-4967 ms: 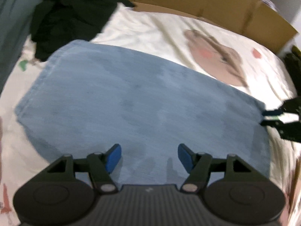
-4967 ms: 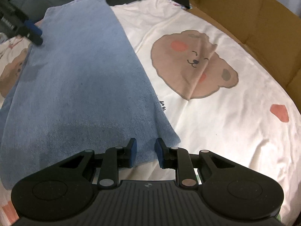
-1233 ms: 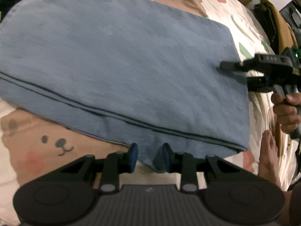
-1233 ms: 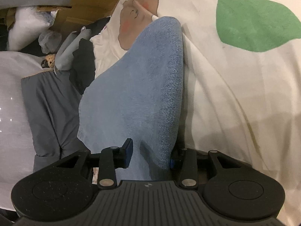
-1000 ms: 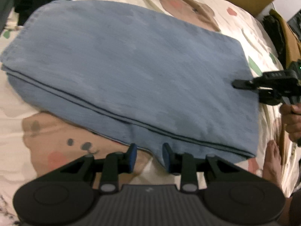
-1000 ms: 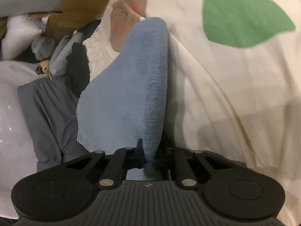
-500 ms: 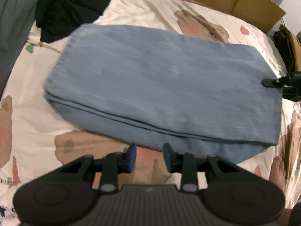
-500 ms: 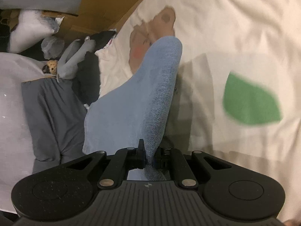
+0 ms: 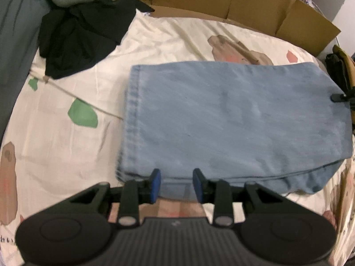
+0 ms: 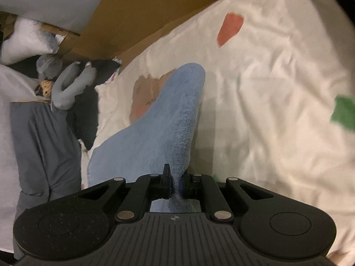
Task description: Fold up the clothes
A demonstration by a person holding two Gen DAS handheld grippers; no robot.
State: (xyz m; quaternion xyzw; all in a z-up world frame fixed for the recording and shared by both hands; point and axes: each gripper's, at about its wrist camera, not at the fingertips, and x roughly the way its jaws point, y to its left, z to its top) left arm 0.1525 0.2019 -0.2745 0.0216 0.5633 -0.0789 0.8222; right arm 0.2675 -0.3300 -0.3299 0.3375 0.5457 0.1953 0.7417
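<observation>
Bear-print bed sheet (image 9: 177, 42) carries folded jeans (image 9: 233, 119) and black clothes (image 9: 82, 35).

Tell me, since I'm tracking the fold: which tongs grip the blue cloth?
The right tongs, pinched shut on the blue cloth; the left tongs stand open, empty.

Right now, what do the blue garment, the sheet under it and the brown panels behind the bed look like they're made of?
Blue garment: probably denim, matte, with diagonal twill weave and a stitched hem.
Sheet: soft woven fabric, likely cotton, matte, wrinkled and printed.
Brown panels: cardboard, dull, with creased fold lines.
</observation>
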